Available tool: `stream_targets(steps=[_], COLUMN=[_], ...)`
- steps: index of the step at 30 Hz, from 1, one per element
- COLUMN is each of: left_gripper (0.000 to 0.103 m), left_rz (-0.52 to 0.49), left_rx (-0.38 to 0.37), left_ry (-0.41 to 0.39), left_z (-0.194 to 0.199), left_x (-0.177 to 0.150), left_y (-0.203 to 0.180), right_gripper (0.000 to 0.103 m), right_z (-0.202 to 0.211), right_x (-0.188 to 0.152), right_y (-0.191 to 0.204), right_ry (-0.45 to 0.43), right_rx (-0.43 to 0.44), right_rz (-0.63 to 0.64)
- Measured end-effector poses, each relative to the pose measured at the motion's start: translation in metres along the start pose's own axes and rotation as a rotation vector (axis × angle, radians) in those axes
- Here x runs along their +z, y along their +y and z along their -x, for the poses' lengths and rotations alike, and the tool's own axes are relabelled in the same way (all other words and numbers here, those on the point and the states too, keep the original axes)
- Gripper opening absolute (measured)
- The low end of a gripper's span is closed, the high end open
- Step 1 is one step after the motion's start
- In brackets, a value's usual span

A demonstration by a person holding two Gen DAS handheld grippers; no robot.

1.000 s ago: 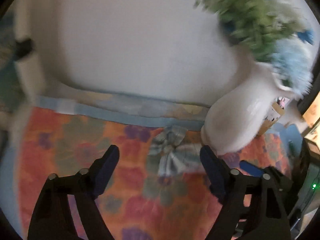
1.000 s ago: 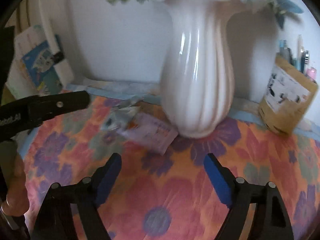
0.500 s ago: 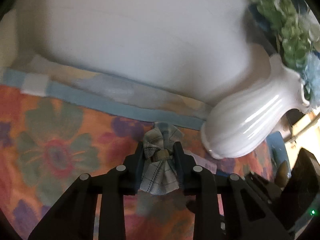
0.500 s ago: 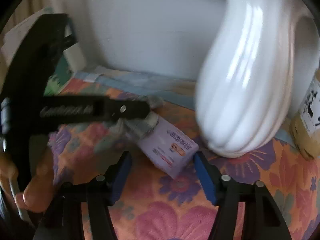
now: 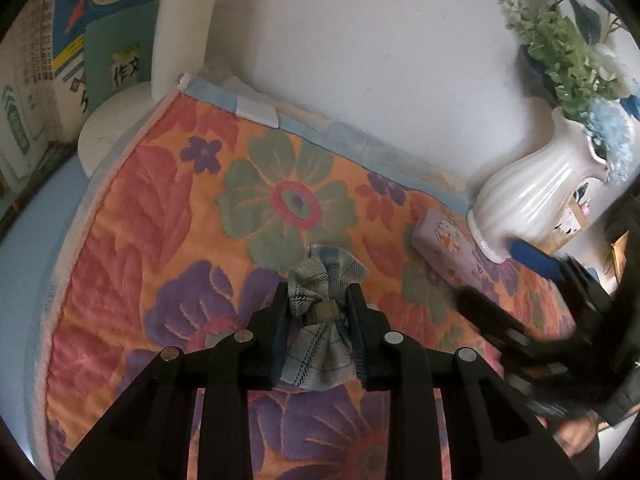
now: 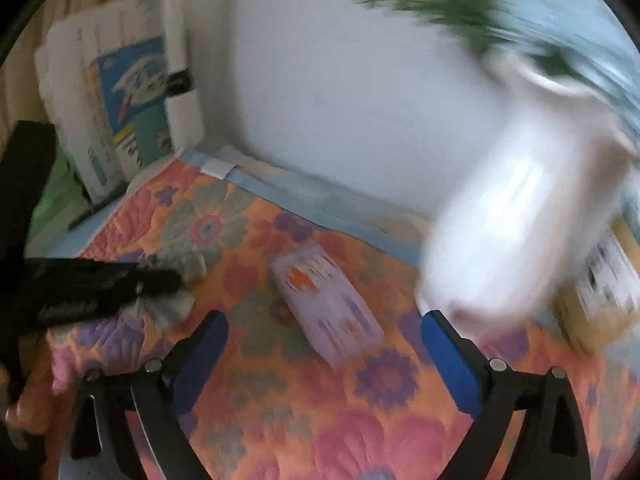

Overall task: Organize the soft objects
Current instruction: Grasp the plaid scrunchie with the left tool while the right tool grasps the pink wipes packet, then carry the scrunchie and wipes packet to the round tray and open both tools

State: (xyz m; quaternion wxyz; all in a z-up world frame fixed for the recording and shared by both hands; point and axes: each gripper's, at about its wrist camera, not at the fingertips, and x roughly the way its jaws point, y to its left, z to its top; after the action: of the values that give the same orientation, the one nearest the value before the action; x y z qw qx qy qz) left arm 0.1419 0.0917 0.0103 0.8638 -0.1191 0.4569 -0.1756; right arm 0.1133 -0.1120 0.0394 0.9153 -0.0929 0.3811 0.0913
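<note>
Left claw: my left gripper (image 5: 318, 312) is pinching the plaid cloth bow (image 5: 320, 320) at its knot; one loop pokes out ahead of the tips, the other hangs back between the arms.
Change, left: a second ago these jaws stood wide with the bow lying loose ahead of them. They have since clamped on it, and the view has swung from the vase side toward the books.
Bow position: inside the left claw, over the floral quilt (image 5: 168, 216). I cannot tell whether it is lifted clear or dragging.
Right claw: my right gripper (image 6: 324, 344) is spread, nothing between the pads. Its jaws have just been opening, after narrowing half a second back.
Tissue pack: the lilac tissue pack (image 6: 326, 308) lies flat just ahead of the right claw, within the line of its gap but untouched.
Vase: the white vase (image 6: 516, 232) stands immediately ahead and right of the right claw, heavily blurred; the right finger's tip sits close to its foot.
Assessment: one soft item appears secured and on its way left. The pack seems the next pick.
Risk: closing on the pack so near the vase could nudge it.
</note>
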Motion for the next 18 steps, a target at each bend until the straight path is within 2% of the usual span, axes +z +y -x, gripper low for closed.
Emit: stream_targets(steps=[1,2,3,4,7,8,10,11,12,14,18], left_gripper=[0.024,0.024,0.024,0.024,0.024,0.024,0.024,0.024,0.024,0.024,0.024], left_rz=[0.001,0.001,0.003,-0.001,-0.037,-0.045,-0.061,-0.065,-0.069,-0.071,-0.093], left_rx=[-0.003,-0.002,0.002,0.006,0.038,0.044,0.052,0.054,0.058,0.059,0.074], left_ry=[-0.006,-0.01,-0.009,-0.011,-0.015,-0.016,-0.017,-0.017,-0.018,-0.023,-0.056], left_z=[0.001,0.002,0.001,0.007,0.006,0.002,0.001,0.0,0.001,-0.002,0.001], left_x=[0.001,0.0,0.0,-0.001,-0.003,-0.004,-0.006,-0.006,-0.008,-0.01,-0.01], left_y=[0.0,0.001,0.002,0.006,0.0,-0.009,-0.015,-0.016,-0.018,-0.027,-0.037], right_gripper=[0.097,0.094,0.088,0.085,0.085,0.081,0.064,0.051,0.045,0.04,0.04], right_z=[-0.011,-0.028,-0.039,-0.048,-0.059,-0.062,-0.061,-0.06,-0.058,-0.053,-0.029], right_x=[0.004,0.009,0.011,0.015,0.023,0.024,0.024,0.023,0.021,0.018,-0.002], right_y=[0.004,0.009,0.011,0.013,0.007,0.006,0.005,0.005,0.006,0.009,0.016], right_ry=[0.012,0.036,0.053,0.076,0.095,0.105,0.104,0.102,0.098,0.093,0.068], right_rx=[-0.024,-0.087,-0.123,-0.124,-0.084,-0.071,-0.028,0.015,0.041,0.051,0.074], right_rz=[0.028,0.053,0.064,0.065,0.025,0.02,0.014,0.01,0.01,0.007,-0.028])
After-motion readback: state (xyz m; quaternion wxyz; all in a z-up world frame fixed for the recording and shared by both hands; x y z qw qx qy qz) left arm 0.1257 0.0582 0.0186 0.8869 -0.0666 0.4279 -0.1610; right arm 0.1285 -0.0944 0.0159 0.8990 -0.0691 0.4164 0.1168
